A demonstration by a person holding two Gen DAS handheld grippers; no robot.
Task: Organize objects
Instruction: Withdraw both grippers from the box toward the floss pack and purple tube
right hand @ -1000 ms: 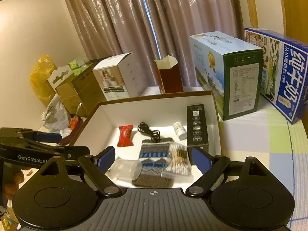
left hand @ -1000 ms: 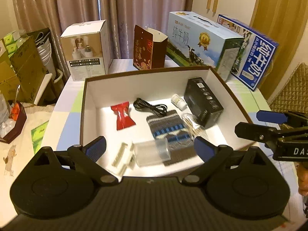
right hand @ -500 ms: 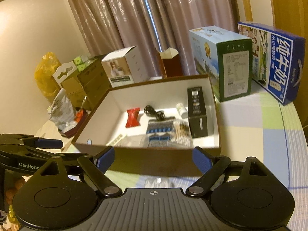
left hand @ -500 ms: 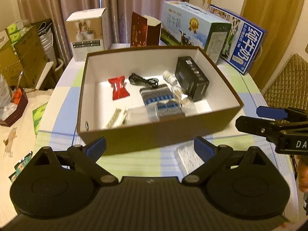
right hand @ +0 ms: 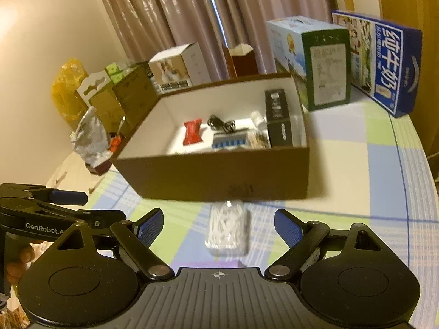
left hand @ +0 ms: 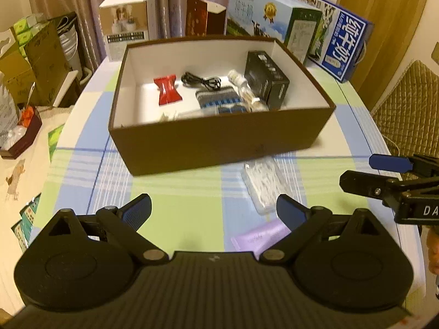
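A: Where is the brown box (left hand: 219, 134)?

B: It sits on the bench (left hand: 178, 205), on a checked cloth of green, blue and white. Its near wall faces both cameras, and the inside is white.

A: What lies in it?

B: A red packet (left hand: 167, 90) toward the left, a black cable (left hand: 201, 79) behind it, a grey-and-blue knitted piece (left hand: 219, 101) in the middle, and a black carton (left hand: 266, 79) against the right wall. A small white bottle (left hand: 237, 76) lies just beside the carton. Something pale lies near the front wall, too blurred to name.

A: And outside the box?

B: A clear pack of white cotton swabs (right hand: 227, 226) lies on the cloth just in front of the near wall. Nearer the left camera a lilac tube (left hand: 260, 237) shows partly, hidden at one end by the left gripper's body.

A: How do the grippers stand?

B: The left gripper (left hand: 214, 209) hovers above the cloth with its fingers spread wide and nothing between them. The right gripper (right hand: 219, 226) is likewise spread wide, empty; the swab pack appears between its blue fingertips in the right wrist view, but apart from them.

A: Anything behind?

B: Two milk cartons (left hand: 340, 44) and smaller boxes stand before a curtain (right hand: 219, 13).
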